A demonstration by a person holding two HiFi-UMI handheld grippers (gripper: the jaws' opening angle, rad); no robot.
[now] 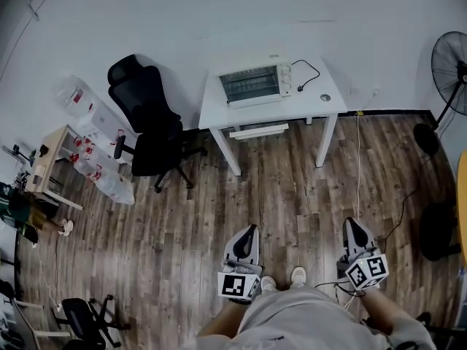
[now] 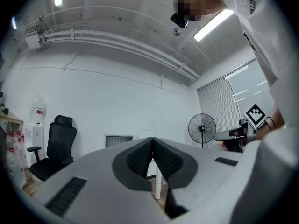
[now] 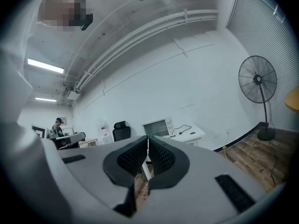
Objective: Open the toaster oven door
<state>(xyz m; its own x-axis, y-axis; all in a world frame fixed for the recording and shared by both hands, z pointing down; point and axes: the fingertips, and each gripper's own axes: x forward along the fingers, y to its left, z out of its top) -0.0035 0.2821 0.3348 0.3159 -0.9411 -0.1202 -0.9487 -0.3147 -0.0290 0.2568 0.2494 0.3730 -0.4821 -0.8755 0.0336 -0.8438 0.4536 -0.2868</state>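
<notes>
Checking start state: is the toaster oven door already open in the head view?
No, the toaster oven door sits closed, flush against the oven's front on the white table.

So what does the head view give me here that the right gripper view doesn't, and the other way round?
Head view only: the left gripper and right gripper from above, held low over the wood floor, well short of the white table, plus the person's shoes.
Right gripper view only: its jaws pressed together with nothing between them, a ceiling light and the window blinds.
Both: the toaster oven on the table with its door closed, the black office chair and the standing fan.
</notes>
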